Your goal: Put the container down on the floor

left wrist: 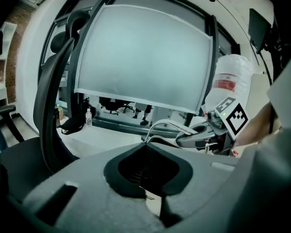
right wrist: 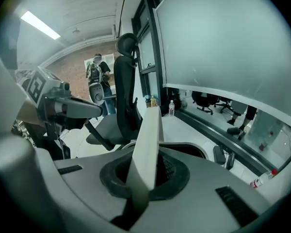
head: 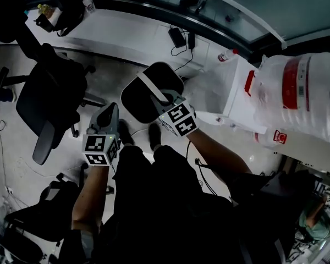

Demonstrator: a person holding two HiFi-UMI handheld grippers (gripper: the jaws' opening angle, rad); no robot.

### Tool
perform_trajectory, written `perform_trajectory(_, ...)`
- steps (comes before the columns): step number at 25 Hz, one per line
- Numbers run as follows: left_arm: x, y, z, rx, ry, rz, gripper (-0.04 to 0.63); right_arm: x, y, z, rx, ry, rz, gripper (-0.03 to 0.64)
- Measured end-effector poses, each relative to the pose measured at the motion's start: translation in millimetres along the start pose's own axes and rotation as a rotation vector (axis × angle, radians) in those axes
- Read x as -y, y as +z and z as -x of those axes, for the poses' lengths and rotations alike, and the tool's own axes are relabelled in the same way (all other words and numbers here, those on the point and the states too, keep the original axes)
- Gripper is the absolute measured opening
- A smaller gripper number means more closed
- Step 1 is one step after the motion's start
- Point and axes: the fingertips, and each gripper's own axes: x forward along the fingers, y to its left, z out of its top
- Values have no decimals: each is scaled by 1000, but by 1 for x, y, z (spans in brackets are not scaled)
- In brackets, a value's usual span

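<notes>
A dark round container (head: 146, 98) with a white strap handle (head: 154, 87) hangs in front of the person's shoes, above the pale floor (head: 121, 65). My right gripper (head: 165, 100) is shut on that handle. In the right gripper view the flat white handle (right wrist: 146, 149) runs up between the right gripper (right wrist: 144, 181) jaws, and the container's rim (right wrist: 186, 148) shows just beyond. My left gripper (head: 108, 111) is held to the left of the container, apart from it. Its jaws look shut and hold nothing in the left gripper view (left wrist: 148, 171).
A black office chair (head: 49, 98) stands at the left. A white cabinet (head: 236, 92) carries a plastic-wrapped bundle (head: 302, 92) at the right. A spray bottle (head: 226, 55), a power adaptor (head: 177, 37) and cables lie by the window sill. Another person (right wrist: 97, 76) stands far off.
</notes>
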Motion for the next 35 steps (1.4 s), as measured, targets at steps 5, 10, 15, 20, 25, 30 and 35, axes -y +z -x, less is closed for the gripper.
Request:
perform_trajectory(5,-21,-34,-23,-55,-34,13,8,-5,-25,-35,-42,10,-7,8)
perform_trajectory(10,-50,-68,-58,-92,-27,22,8,-3,-50,-76,-71,22,3,8)
perform_trajectory(15,-74,-97,-84,-115,-24,42,8,-5,-79,-112,-107,39,9,8)
perform_trajectory(20,-86,-130,-112,-166,-32,52,8,1,-110,-144,-141,41,4,8)
perform_trajectory(25,-93,-162,-133,-217,-34,56,8,8,-140,-171,-166,37,1,8)
perform_trajectory(30,-92,-190,-151,-247,-45,55,8,17,-173,-192,-193,27,-11,8)
perform_trajectory(35,-92,-219,-165,-263,-50,58,8,22,-207,-212,-227,17,9,8)
